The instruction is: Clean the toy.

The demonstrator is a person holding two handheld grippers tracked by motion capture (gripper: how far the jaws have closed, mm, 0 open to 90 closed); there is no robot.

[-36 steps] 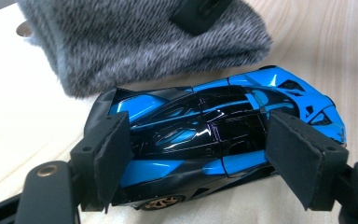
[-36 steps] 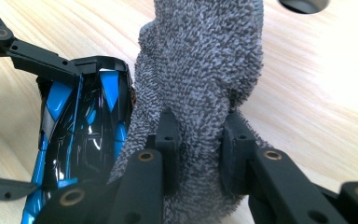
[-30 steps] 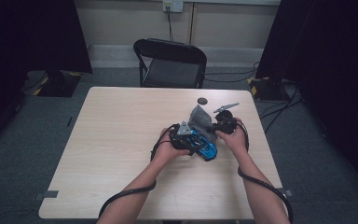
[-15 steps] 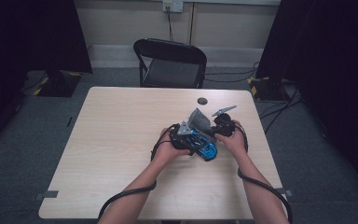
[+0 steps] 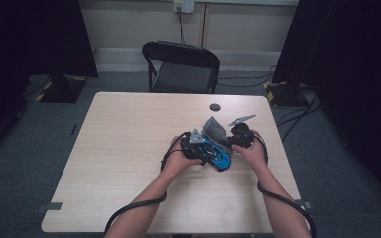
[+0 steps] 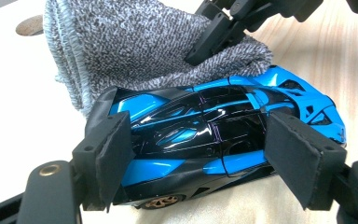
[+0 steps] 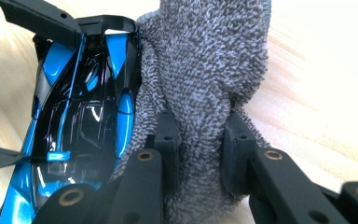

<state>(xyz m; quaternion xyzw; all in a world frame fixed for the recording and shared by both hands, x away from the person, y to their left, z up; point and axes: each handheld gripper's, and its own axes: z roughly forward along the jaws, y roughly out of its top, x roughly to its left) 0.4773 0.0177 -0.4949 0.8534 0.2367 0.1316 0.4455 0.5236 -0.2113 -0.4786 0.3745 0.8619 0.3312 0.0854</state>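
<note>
The left gripper (image 5: pixel 198 148) is clamping its fingers (image 6: pixel 112 154) on the blue toy car (image 6: pixel 200 135), right of centre on the bench (image 5: pixel 129 148). The right gripper (image 5: pixel 235 139) is pinching the grey cloth (image 7: pixel 205 84) against the car's side, near the bench's right edge, with open wood spreading leftward.

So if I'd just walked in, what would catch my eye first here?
Probably the glossy blue and black toy car, held across its body between the pads of the left gripper near the table's right side. Next, the grey speckled cloth bunched in the right gripper, pressed against the car's side. Farther back lies a small dark round disc.
</note>
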